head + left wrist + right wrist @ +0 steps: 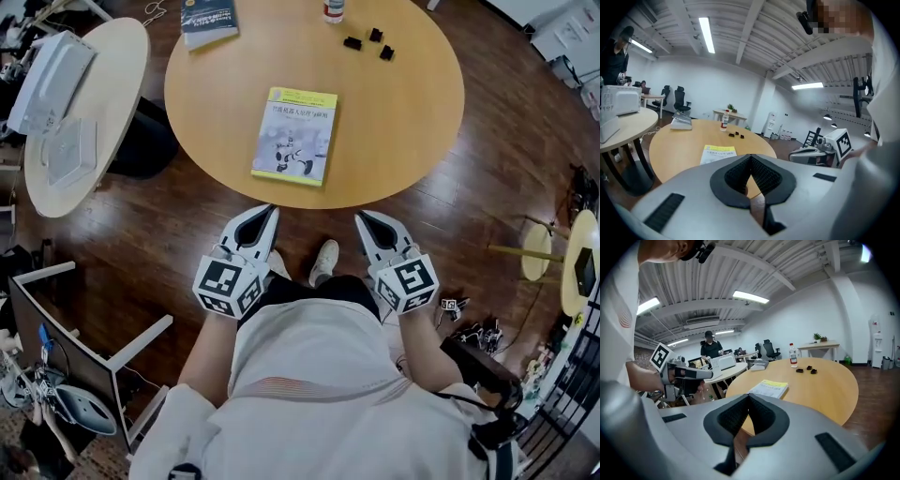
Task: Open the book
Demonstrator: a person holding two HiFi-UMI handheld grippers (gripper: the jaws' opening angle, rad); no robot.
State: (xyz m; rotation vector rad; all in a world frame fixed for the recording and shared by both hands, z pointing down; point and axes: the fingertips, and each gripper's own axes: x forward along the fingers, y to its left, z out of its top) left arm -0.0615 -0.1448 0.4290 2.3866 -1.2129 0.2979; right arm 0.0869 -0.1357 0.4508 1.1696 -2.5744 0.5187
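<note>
A closed book (294, 136) with a yellow top band and a pale illustrated cover lies flat near the front edge of the round wooden table (403, 122). Both grippers hang over the floor just short of that edge, pointing toward the table. My left gripper (271, 213) is shut with nothing in it, below the book's near edge. My right gripper (362, 218) is also shut and holds nothing, to the book's lower right. The left gripper view shows the book (718, 153) beyond the closed jaws (750, 157). In the right gripper view the book (769, 388) lies ahead of the closed jaws (749, 397).
A second book (208, 21), a bottle (333, 9) and small black pieces (367, 42) sit at the table's far side. A smaller round table (112, 84) with a white device (47, 80) stands left. My shoe (323, 261) is on the wooden floor between the grippers.
</note>
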